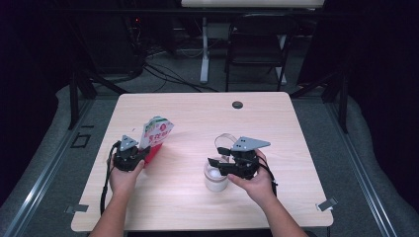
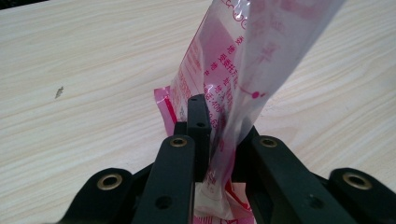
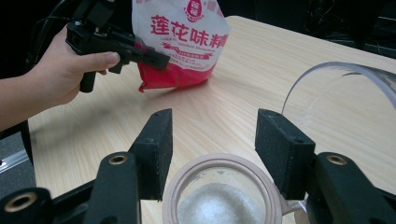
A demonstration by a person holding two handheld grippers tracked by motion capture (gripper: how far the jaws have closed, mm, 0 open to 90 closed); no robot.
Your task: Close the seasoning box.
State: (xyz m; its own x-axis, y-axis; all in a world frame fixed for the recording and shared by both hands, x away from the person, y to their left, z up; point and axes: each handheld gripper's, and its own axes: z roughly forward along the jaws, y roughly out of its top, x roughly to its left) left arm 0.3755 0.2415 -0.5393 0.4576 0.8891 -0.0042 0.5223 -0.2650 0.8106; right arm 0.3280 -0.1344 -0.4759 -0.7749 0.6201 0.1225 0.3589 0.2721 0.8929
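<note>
A red and white pouch [image 1: 157, 132] with printed characters stands tilted at the table's left, its lower corner on the wood. My left gripper [image 1: 132, 157] is shut on the pouch's side edge; in the left gripper view the film [image 2: 243, 65] is pinched between the jaws of that gripper [image 2: 219, 140]. At centre right stands a clear jar [image 1: 216, 178] of white powder with its clear flip lid [image 1: 225, 140] swung open. My right gripper [image 1: 225, 165] is shut on the jar just below its pinkish rim [image 3: 187, 173]. Beyond that rim are the pouch [image 3: 180, 42] and the left gripper [image 3: 154, 59].
The pale wooden table [image 1: 197, 118] has a dark round grommet [image 1: 237, 104] near its far edge. A metal clip [image 1: 326, 203] sits at the near right corner. A folding chair [image 1: 257, 44] and a desk leg [image 1: 204, 54] stand behind the table.
</note>
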